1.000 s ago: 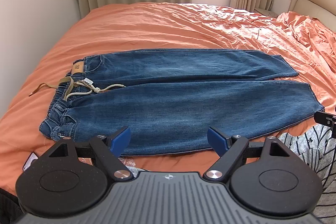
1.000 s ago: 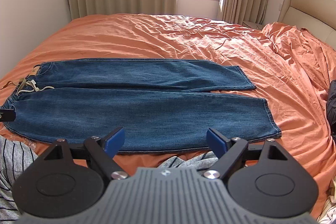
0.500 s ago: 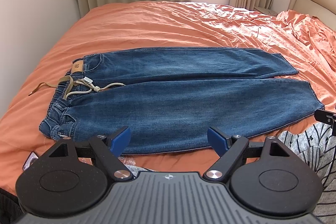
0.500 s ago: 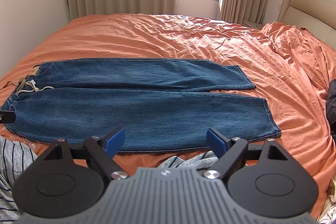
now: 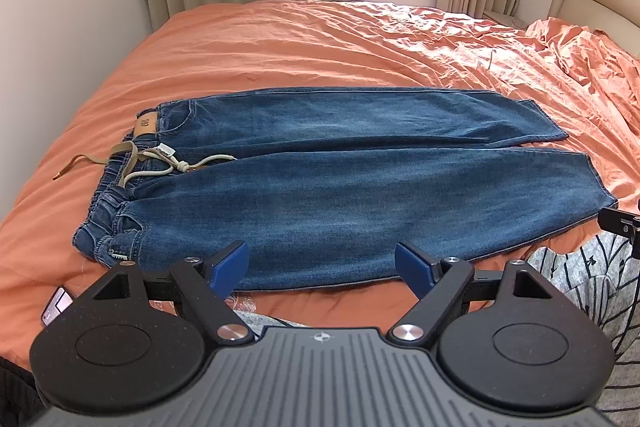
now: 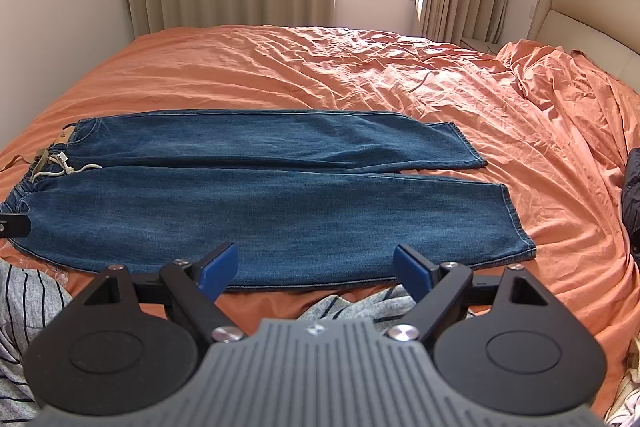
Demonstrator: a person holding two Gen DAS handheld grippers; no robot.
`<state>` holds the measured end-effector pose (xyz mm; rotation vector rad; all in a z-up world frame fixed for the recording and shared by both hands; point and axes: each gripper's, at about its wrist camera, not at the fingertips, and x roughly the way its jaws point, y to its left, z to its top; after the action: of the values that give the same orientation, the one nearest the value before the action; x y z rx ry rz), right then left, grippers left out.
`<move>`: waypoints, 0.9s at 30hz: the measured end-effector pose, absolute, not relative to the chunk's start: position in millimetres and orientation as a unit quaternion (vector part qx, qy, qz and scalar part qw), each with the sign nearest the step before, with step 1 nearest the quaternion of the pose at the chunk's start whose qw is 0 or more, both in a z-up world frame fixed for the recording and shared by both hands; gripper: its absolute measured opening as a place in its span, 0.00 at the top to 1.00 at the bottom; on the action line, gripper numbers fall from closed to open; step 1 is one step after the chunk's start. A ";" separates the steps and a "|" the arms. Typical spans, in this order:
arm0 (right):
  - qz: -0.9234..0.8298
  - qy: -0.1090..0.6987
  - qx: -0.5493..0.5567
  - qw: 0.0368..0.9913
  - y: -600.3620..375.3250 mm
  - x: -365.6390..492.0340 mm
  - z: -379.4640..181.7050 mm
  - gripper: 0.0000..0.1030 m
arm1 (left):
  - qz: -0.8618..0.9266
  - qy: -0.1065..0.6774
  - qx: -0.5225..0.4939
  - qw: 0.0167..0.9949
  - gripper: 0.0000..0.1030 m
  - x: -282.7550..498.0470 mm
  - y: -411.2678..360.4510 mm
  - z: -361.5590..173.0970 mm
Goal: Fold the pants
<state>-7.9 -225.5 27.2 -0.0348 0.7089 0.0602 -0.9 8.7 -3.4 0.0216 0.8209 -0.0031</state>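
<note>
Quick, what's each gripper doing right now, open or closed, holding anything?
Left gripper: open, holding nothing, above the near edge of the jeans.
Right gripper: open, holding nothing, also above the jeans' near edge.

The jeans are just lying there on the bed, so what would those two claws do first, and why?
Probably lower both onto the near leg's edge. The jeans lie flat and unfolded on the orange sheet, legs side by side. The left gripper and right gripper hang open and empty just short of that edge.
</note>
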 end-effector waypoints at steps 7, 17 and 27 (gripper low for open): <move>0.029 0.347 -0.018 0.937 -225.5 -7.6 26.4 0.21 | -0.002 0.399 0.012 0.917 0.06 -2.4 6.2 -4.9; 0.025 0.348 -0.015 0.937 -227.5 -7.9 25.1 0.21 | -0.004 0.400 0.011 0.916 0.06 -4.7 2.9 -5.3; 0.021 0.346 -0.010 0.938 -227.5 -8.0 25.7 0.21 | -0.015 0.401 0.012 0.916 0.06 -9.3 -2.7 -3.5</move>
<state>-8.0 -227.5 25.7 -0.0208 0.7056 0.0436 -9.3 -2.7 -3.5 0.0248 0.8252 -0.0312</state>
